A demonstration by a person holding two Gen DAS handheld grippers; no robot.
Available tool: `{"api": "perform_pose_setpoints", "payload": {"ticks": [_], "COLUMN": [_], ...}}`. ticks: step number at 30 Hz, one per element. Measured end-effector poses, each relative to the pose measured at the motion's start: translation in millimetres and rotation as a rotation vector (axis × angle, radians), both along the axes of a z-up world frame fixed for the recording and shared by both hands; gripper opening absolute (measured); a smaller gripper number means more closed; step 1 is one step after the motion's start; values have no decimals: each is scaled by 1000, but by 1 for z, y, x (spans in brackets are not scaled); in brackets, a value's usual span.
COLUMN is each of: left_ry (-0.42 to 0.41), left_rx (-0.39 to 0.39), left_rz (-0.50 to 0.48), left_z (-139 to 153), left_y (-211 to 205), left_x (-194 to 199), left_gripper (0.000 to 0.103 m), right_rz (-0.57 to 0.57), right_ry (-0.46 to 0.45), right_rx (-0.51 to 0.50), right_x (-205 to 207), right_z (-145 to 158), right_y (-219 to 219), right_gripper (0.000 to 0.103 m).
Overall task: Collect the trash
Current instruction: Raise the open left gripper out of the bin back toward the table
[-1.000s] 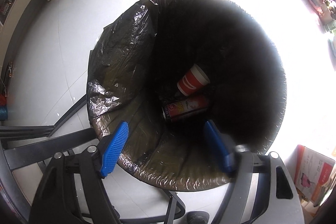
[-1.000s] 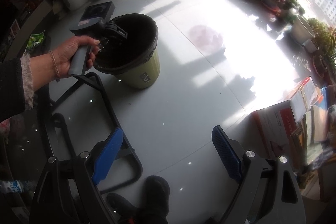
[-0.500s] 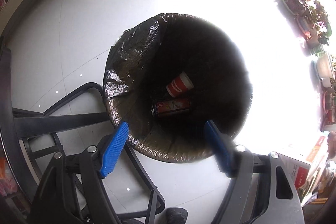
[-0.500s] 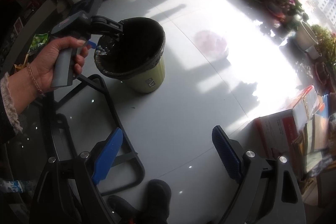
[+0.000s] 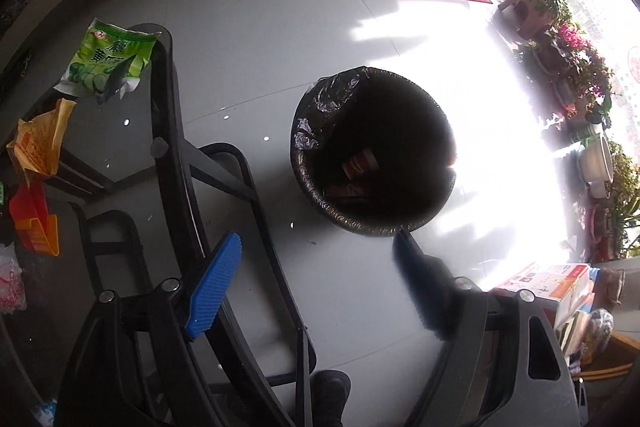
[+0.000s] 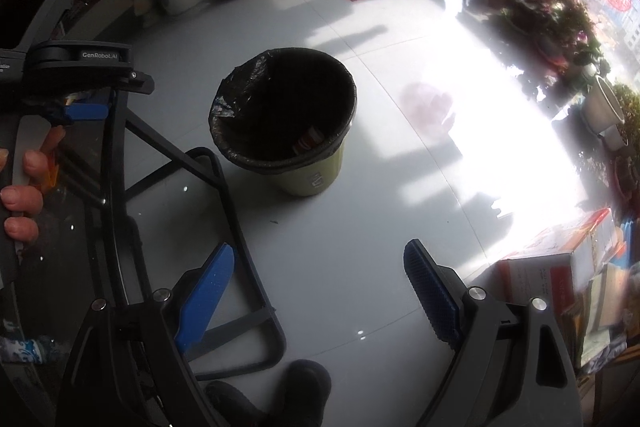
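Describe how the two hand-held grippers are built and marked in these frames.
Both hand-held grippers, left and right, have black angular frames with silver bolt heads and two blue ribbed finger pads. Seen from the right wrist, the left one's top reads "GenRobot.AI" in white, and its handle is grey. No cables show. The person's fingers wrap the handle; no sleeve is visible.

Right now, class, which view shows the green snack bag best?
The left wrist view. There the green bag lies in full sight on the glass table, its print visible, near an orange wrapper. In the right wrist view the left gripper and hand cover that area, so no bag shows.
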State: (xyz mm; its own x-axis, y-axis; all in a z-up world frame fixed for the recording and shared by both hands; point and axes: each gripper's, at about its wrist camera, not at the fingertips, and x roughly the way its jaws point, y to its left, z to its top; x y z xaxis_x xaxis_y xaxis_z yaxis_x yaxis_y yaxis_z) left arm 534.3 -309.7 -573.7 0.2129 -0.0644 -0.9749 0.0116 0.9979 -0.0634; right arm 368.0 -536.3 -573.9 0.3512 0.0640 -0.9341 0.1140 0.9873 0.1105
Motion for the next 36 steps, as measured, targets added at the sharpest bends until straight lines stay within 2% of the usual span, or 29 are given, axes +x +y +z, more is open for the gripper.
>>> {"api": "perform_pose_setpoints", "payload": {"ticks": [6,10,16,23,36], "left_ry": [-50,-50,-34,-61,-31], "left_rx": [8,21,51,114,142], "left_rz": [69,162,307,459,653], "left_z": [59,84,106,136,154], "left_y": [53,96,153,206,269], "left_x": [-55,-98,-156,-211,-289], "left_gripper": [78,83,83,83,83], "right_rz": [120,221,404,575,755], "right_ry": [-17,-34,-86,-113,-140], "right_rx": [22,46,49,49,61], "right_x": [13,26,43,54,61], "right_z": [5,12,25,33,34], "right_y": [45,87,158,229,326], "right_gripper": [84,84,84,84,84]}}
